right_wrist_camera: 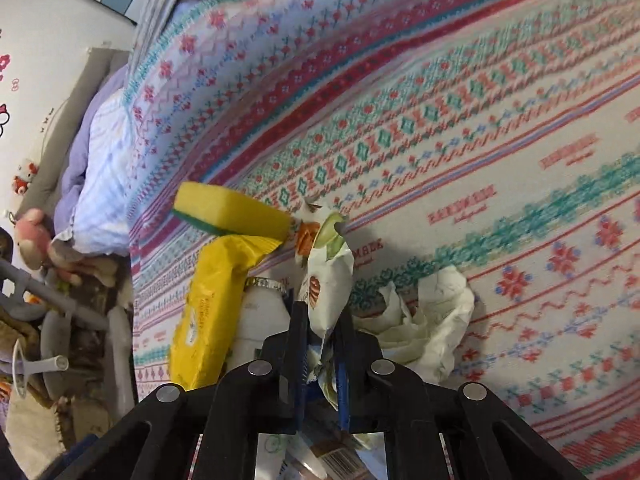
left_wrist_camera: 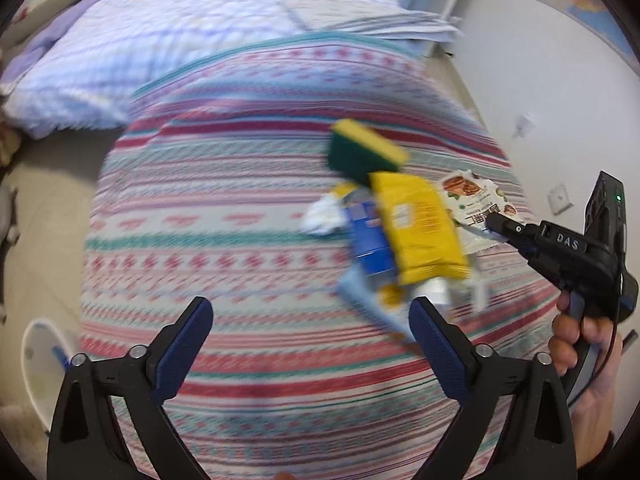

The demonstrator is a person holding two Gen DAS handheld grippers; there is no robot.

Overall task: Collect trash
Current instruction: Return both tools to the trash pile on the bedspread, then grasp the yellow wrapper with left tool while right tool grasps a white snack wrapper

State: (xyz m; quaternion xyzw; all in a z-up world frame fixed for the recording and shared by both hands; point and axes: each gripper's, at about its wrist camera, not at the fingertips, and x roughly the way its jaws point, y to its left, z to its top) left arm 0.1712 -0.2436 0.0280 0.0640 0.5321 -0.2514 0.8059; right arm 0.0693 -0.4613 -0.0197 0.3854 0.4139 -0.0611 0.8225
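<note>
A heap of trash lies on the striped patterned blanket (left_wrist_camera: pixel 240 220): a yellow and green sponge (left_wrist_camera: pixel 366 152), a yellow packet (left_wrist_camera: pixel 420 228), a blue carton (left_wrist_camera: pixel 370 240), crumpled white paper (left_wrist_camera: pixel 322 216) and a white snack wrapper (left_wrist_camera: pixel 476 200). My left gripper (left_wrist_camera: pixel 312 308) hangs open just before the heap, with nothing between its fingers. My right gripper (left_wrist_camera: pixel 496 222) reaches in from the right and is shut on the snack wrapper. In the right wrist view the wrapper (right_wrist_camera: pixel 330 280) stands pinched in the right gripper (right_wrist_camera: pixel 322 312). Beside it are the sponge (right_wrist_camera: pixel 232 210), yellow packet (right_wrist_camera: pixel 212 308) and crumpled paper (right_wrist_camera: pixel 432 320).
A white bin (left_wrist_camera: pixel 40 364) stands on the floor at the lower left of the bed. A pale checked quilt (left_wrist_camera: pixel 140 48) and a stack of papers (left_wrist_camera: pixel 360 16) lie at the far end. A hand (left_wrist_camera: pixel 576 340) holds the right gripper. Plush toys (right_wrist_camera: pixel 36 240) crowd the floor beside the bed.
</note>
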